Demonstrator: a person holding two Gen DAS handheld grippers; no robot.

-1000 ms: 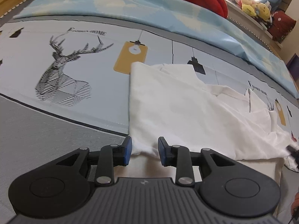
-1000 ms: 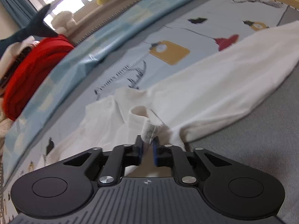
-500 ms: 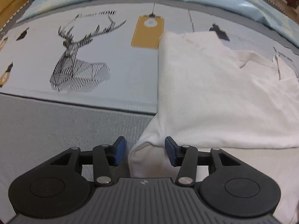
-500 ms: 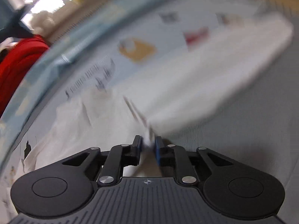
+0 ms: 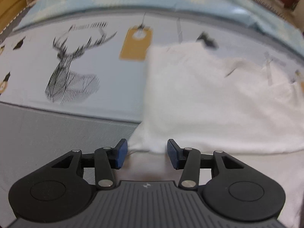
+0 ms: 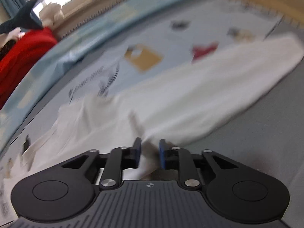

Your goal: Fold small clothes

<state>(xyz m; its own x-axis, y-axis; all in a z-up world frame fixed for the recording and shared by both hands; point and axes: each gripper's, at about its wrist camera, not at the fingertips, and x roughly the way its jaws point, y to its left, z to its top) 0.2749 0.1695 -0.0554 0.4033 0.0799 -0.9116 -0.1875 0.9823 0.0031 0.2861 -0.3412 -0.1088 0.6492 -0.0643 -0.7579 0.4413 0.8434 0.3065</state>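
Bedsheet (image 5: 114,98) below both down-tilted tongs (image 5: 145,154)

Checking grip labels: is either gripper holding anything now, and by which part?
Nothing is held. The left gripper stands open over the white garment's corner; the right gripper is opening, cloth loose between its pads.

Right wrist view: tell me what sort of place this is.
Most likely a bedroom. The white garment lies on a printed bedsheet. A red blanket is heaped at the far edge, and plush toys sit by the window.
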